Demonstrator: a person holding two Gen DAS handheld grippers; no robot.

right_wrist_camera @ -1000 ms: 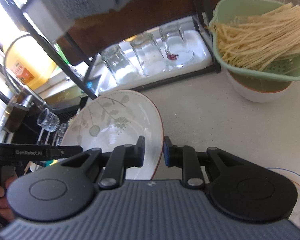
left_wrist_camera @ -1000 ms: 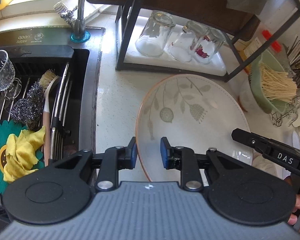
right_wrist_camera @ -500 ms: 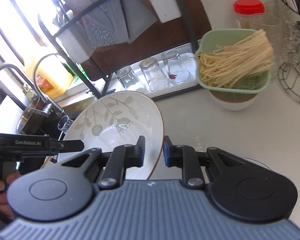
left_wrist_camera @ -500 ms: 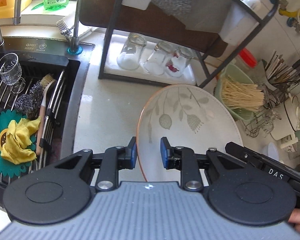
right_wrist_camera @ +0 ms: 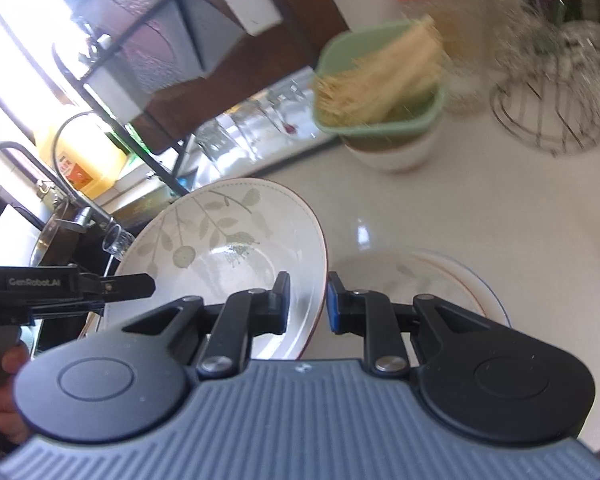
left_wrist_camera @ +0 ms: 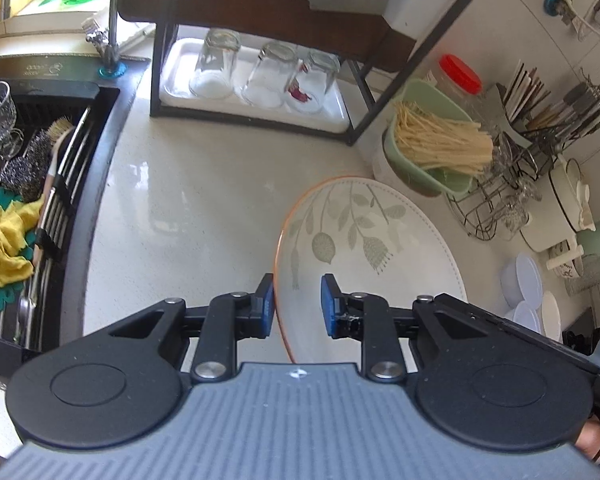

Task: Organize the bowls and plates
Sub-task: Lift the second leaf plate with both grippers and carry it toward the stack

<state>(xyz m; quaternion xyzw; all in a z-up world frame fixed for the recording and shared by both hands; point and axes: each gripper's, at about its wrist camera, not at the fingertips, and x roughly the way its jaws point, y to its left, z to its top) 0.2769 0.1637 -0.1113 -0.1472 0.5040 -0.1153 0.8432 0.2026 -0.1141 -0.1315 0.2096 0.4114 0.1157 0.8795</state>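
Both grippers hold one leaf-patterned plate [left_wrist_camera: 364, 240] between them, up off the table [left_wrist_camera: 188, 208]. The left gripper [left_wrist_camera: 297, 305] has its blue-padded jaws on either side of the plate's orange-edged left rim; whether the pads actually press on it cannot be told from its own view. The right gripper [right_wrist_camera: 307, 300] straddles the opposite rim of the same plate [right_wrist_camera: 228, 240], one jaw inside the dish and one outside, close to the rim, so it looks pinched.

In the right wrist view the plate is tilted, its right edge raised, and it hangs just above and left of a second plate [right_wrist_camera: 452, 280] lying flat on the table with a thin coloured rim. Beyond them stands a green strainer [right_wrist_camera: 380, 96] full of pale noodles, sitting in a white bowl [right_wrist_camera: 396, 152]; this part of the view is blurred.

In the left wrist view, three upturned glasses [left_wrist_camera: 260, 76] sit on a white tray under a dark metal rack [left_wrist_camera: 420, 64]. The black sink [left_wrist_camera: 60, 168] on the left holds a yellow cloth [left_wrist_camera: 4, 240] and a scouring pad [left_wrist_camera: 20, 168]
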